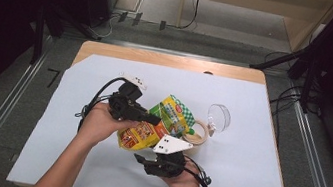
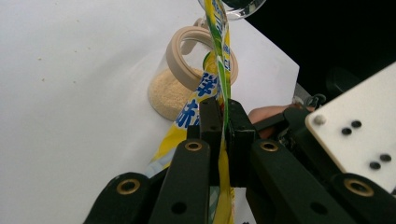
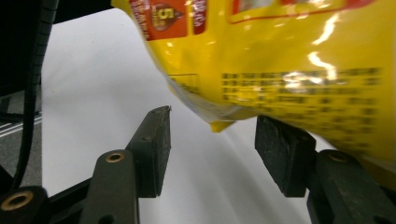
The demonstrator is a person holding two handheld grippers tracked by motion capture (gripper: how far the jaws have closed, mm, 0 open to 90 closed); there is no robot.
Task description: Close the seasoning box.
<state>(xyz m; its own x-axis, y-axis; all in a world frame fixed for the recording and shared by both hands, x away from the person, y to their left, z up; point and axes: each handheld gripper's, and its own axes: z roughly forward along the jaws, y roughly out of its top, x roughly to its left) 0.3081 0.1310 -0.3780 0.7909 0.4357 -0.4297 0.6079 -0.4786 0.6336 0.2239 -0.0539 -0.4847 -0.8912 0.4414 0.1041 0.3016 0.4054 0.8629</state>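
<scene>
Black jaws of the left gripper [image 2: 223, 122] fill the bottom centre of the left gripper view, pinched tight on the thin edge of the yellow snack bag [image 2: 219, 70]; the bag runs edge-on from between the pads up to the top of the frame. Behind it, centre of that view, a clear jar [image 2: 175, 88] lies on its side with a tan rim facing the camera and pale powder pooled in its lower wall, resting on the white sheet [image 2: 70, 93]. Right gripper view: the right gripper [image 3: 212, 147] has its two pads standing apart at a moderate gap, nothing pressed between them; the bag's bottom corner [image 3: 280, 56] hangs in the upper right, tip just above the gap, right pad close under the foil, contact not clear. High view: bag [image 1: 162, 123] sits mid-frame, lifted off the sheet and tilted, green-checked top toward upper right, yellow-red body toward lower left. Left gripper [image 1: 155, 120] comes in from the left at the bag's middle, held by the left hand [image 1: 99, 123]. Right gripper [image 1: 140, 159] sits just below the bag in the right hand [image 1: 186, 180], grey plate on top. Jar [image 1: 197, 131] lies just right of the bag; a clear round lid [image 1: 219, 117] lies near it, upper right. Sheet [image 1: 68, 159] covers most of the wooden table [image 1: 160, 58].
</scene>
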